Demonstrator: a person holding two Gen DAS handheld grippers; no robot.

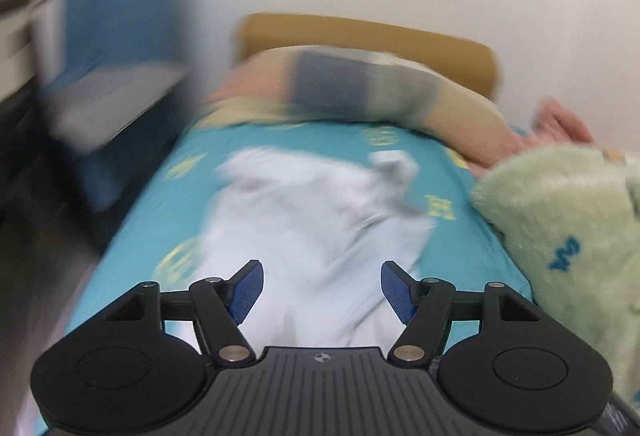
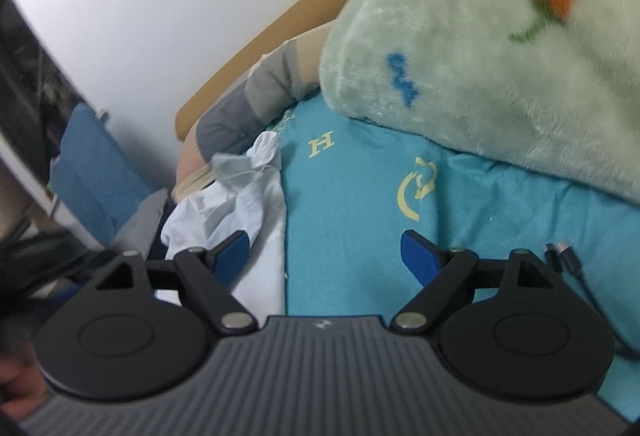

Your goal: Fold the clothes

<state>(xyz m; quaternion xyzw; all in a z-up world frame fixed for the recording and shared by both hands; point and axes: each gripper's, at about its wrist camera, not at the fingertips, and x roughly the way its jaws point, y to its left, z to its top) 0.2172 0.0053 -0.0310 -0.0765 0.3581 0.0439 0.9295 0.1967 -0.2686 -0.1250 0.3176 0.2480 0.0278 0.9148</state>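
A motion-blurred view along the left gripper (image 1: 322, 290), its two blue-padded fingers (image 1: 245, 292) spread wide apart with nothing between them. Beyond them a crumpled white garment (image 1: 304, 220) lies on a bed covered by a teal sheet (image 1: 168, 196) with pale yellow emblems. A fluffy pale green blanket (image 1: 568, 228) is heaped at the right. At the far end, a striped beige and grey pillow (image 1: 360, 84) lies against a tan headboard (image 1: 368, 32).

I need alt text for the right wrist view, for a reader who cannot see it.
The open right claw hovers over a turquoise bedsheet, holding nothing. A crumpled white garment lies at its left, a green fleece blanket upper right, and a black cable at far right.
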